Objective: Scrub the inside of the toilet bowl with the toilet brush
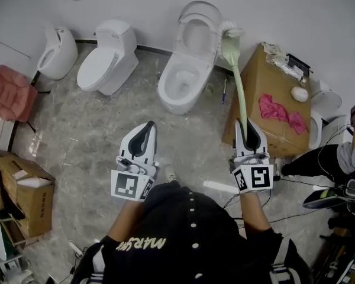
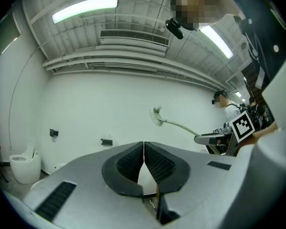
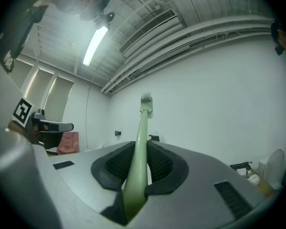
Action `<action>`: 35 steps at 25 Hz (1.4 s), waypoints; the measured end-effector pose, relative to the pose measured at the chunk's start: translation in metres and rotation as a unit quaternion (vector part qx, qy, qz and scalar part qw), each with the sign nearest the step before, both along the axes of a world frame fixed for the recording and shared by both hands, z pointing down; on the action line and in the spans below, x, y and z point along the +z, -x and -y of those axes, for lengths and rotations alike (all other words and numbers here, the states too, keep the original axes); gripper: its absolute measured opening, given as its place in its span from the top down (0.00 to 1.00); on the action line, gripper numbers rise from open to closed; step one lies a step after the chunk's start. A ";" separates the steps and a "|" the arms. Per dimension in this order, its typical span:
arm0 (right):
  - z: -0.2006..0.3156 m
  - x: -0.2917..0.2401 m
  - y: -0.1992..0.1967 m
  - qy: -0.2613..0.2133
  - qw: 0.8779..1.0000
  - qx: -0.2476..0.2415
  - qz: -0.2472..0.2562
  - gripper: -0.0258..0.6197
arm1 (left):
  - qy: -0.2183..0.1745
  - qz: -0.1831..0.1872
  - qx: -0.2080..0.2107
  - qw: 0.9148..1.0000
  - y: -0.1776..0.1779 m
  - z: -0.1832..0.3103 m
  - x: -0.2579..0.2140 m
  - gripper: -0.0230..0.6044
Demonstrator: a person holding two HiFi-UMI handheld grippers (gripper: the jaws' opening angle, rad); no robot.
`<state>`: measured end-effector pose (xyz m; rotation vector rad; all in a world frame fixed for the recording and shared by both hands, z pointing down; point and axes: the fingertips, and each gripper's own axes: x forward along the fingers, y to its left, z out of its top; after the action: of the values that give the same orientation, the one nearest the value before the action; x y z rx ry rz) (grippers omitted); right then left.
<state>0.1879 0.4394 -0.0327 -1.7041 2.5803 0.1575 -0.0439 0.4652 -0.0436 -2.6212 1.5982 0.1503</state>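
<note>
At the far left a red cloth [image 1: 10, 92] lies over something low. Below it an open cardboard carton [image 1: 23, 188] stands on the grey marbled floor [image 1: 89, 141]. Three white fixtures line the white wall [image 1: 130, 5]. First is a small toilet [image 1: 58, 51], next a toilet with its lid shut [image 1: 106, 58], and then the open toilet [image 1: 186, 70]. The open toilet's lid is raised against the wall and its bowl is bare and white.

The left tool [image 1: 149, 125] is held out from the person's dark buttoned top [image 1: 189, 229] and points toward the toilets. Its jaws are pressed together. In the left gripper view the ribbed pads [image 2: 131, 163] meet along one line with nothing between them.

The right tool [image 1: 247, 123] points the same way, well apart from the left one. Its jaws are clamped on the pale green handle of the toilet brush [image 1: 239, 81], near the handle's lower end. The handle curves up and away from the jaws. The brush's white bristle head [image 1: 231, 31] hangs in the air just right of the raised lid, outside the bowl. I cannot tell whether it touches the lid. In the right gripper view the handle fills the gap between the pads.

Right of the brush a large cardboard box [image 1: 266, 81] stands against the wall. On its top lie a pink rag [image 1: 281, 114], a white rounded object [image 1: 299, 93] and some packaging [image 1: 278, 53]. At the far right dark cables [image 1: 319, 185] run over the floor.
</note>
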 end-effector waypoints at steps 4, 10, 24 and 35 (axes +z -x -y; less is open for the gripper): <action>0.023 0.000 0.007 0.001 1.000 0.004 -0.002 0.83 | 0.000 -0.003 0.001 1.000 0.009 0.025 0.001 0.92; 0.053 -0.002 0.027 -0.004 1.000 0.009 -0.004 0.83 | 0.001 -0.003 0.009 1.000 0.027 0.057 0.003 0.92; 0.100 -0.004 0.068 -0.004 1.000 0.020 -0.012 0.83 | 0.006 -0.013 0.021 1.000 0.074 0.104 0.001 0.92; 0.158 0.008 0.067 0.000 1.000 0.017 -0.008 0.83 | 0.019 -0.008 0.016 1.000 0.070 0.160 0.019 0.92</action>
<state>0.1210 0.2819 -0.0242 -1.7536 2.5644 0.1736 -0.1135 0.3047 -0.0242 -2.6820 1.5803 0.1449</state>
